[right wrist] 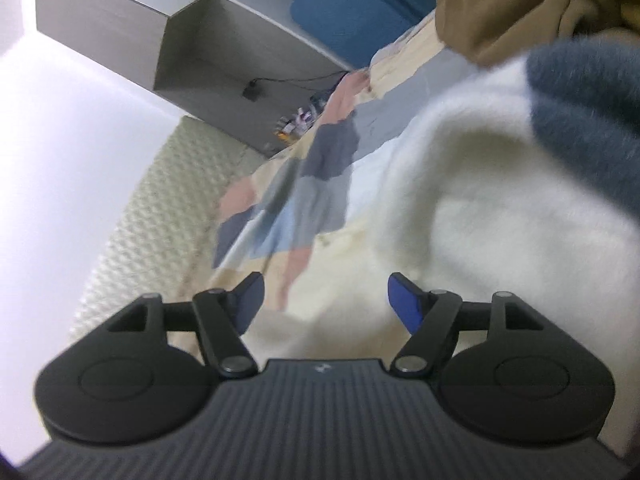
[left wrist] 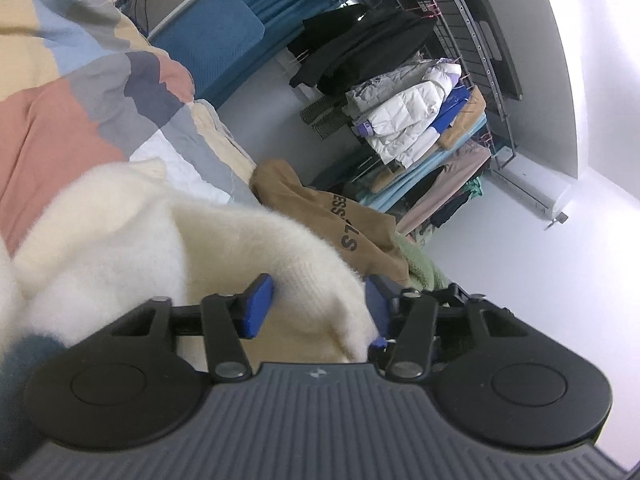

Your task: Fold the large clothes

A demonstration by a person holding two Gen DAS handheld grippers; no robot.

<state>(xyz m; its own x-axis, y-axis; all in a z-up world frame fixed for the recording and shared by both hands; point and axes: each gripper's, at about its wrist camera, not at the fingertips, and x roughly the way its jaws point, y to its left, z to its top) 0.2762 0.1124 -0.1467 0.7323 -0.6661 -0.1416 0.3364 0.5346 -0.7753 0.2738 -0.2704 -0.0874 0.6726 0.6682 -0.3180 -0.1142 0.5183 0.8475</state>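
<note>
- The cream fuzzy sweater (left wrist: 132,248) is thick and fluffy, with a ribbed knit edge; it lies rumpled on the patchwork duvet (left wrist: 72,92), whose blocks are pink, beige, grey and pale blue.
- A fold of the sweater's ribbed edge runs between the blue pads of the left gripper (left wrist: 316,300); the pads stand partly apart with the cloth filling the gap, so the gripper is clamped on that fold.
- In the right wrist view the sweater (right wrist: 460,216) has a dark blue-grey fuzzy section (right wrist: 588,120) at its upper right; whether that is a sleeve or a colour band is unclear.
- The right gripper (right wrist: 326,300) is spread wide; sweater fabric lies in front of and under the gap, but neither pad visibly touches it.
- Beyond the sweater lies one tan hoodie (left wrist: 340,220) with dark lettering partly hidden in its folds; a bit of green cloth (left wrist: 420,264) shows beside it, mostly covered.
- The right wrist view is blurred; the tan hoodie (right wrist: 520,4) is cut off by the frame edge.
- One clothes rack (left wrist: 420,120) stands behind the hoodie, crowded with hanging garments; one blue pillow (left wrist: 208,44) sits past the duvet.
</note>
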